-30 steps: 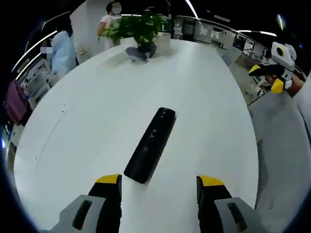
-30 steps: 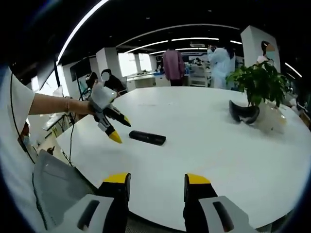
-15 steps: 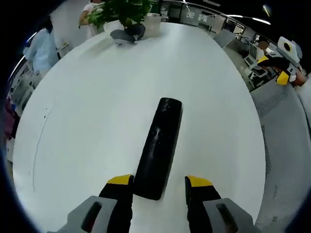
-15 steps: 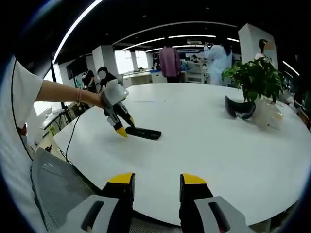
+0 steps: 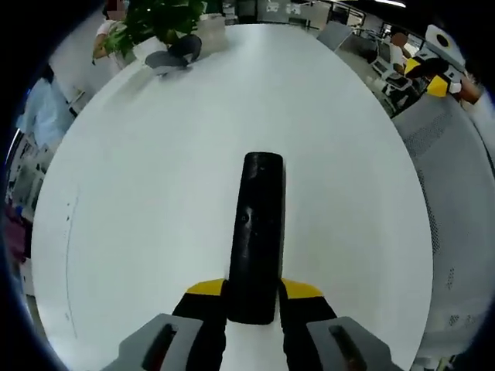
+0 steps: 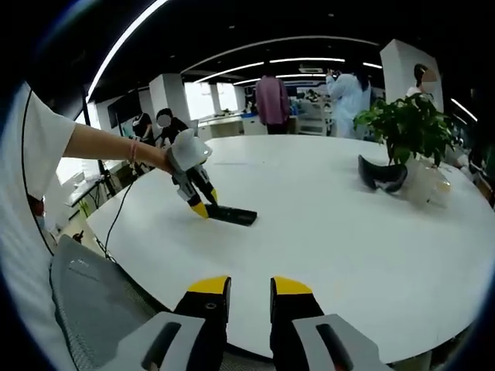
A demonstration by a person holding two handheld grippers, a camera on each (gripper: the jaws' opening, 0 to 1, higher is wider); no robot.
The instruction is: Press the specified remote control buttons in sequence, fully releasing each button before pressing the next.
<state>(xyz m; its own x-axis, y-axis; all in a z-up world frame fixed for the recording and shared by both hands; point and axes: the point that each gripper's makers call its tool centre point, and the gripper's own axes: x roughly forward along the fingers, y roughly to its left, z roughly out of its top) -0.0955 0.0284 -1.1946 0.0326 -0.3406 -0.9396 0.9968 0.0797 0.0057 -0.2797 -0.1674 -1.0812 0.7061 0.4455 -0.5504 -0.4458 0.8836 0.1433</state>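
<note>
One remote control [image 5: 255, 232] lies on the single round white surface [image 5: 155, 193]. Two tools are counted: the left tool [image 5: 253, 292], with its two yellow-tipped jaws either side of the remote's near end, and the right tool [image 6: 249, 287], whose two jaws stand close together with a narrow gap. At the far side of the surface stands one potted plant [image 6: 410, 131], with one dark curved headset-like object [image 6: 384, 176] just beside it. One grey chair back [image 6: 93, 294] shows at the near left edge in the right gripper view. Behind the surface, at least four people stand or sit in the room; overhead, several long light strips run across the ceiling.
</note>
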